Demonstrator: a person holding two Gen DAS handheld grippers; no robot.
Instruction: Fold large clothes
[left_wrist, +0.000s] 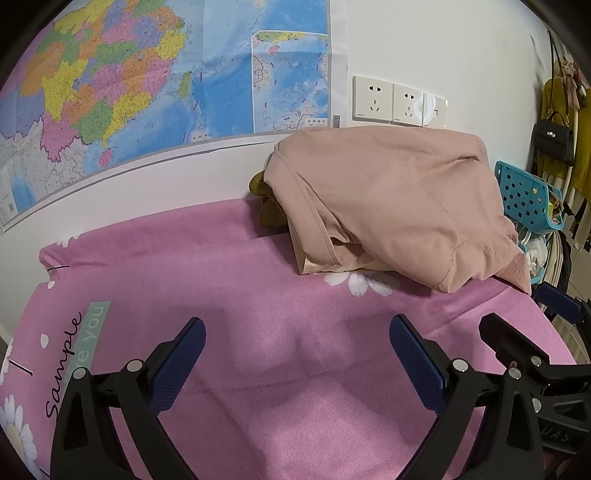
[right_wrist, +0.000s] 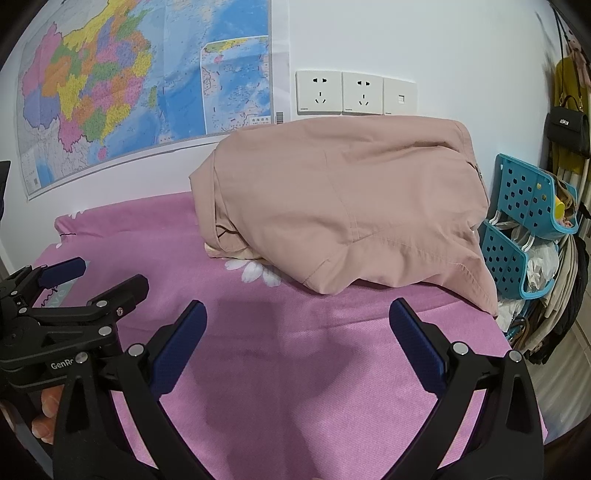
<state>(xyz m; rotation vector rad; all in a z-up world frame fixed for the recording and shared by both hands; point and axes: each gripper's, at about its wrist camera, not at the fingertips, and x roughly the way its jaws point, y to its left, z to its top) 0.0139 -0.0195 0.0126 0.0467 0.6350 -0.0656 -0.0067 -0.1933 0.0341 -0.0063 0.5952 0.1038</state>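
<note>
A dusty-pink garment (left_wrist: 399, 206) lies folded in a bulky heap at the back right of the pink flowered sheet (left_wrist: 258, 369), against the wall. An olive cloth (left_wrist: 264, 201) and a cream one (left_wrist: 317, 264) peek out from under its left side. My left gripper (left_wrist: 297, 325) hovers open over bare sheet, well short of the heap. In the right wrist view the same pink garment (right_wrist: 340, 206) fills the middle. My right gripper (right_wrist: 297, 308) is open there with nothing between its fingers. The two grippers sit side by side, the left gripper (right_wrist: 110, 275) showing beside the right one.
A coloured map (left_wrist: 147, 92) and wall sockets (left_wrist: 395, 99) are behind the bed. Off the bed's right edge stand a blue perforated basket rack (right_wrist: 524, 210), a black handbag (right_wrist: 569, 129) and hanging clothes. A hand (right_wrist: 44, 406) grips the left tool.
</note>
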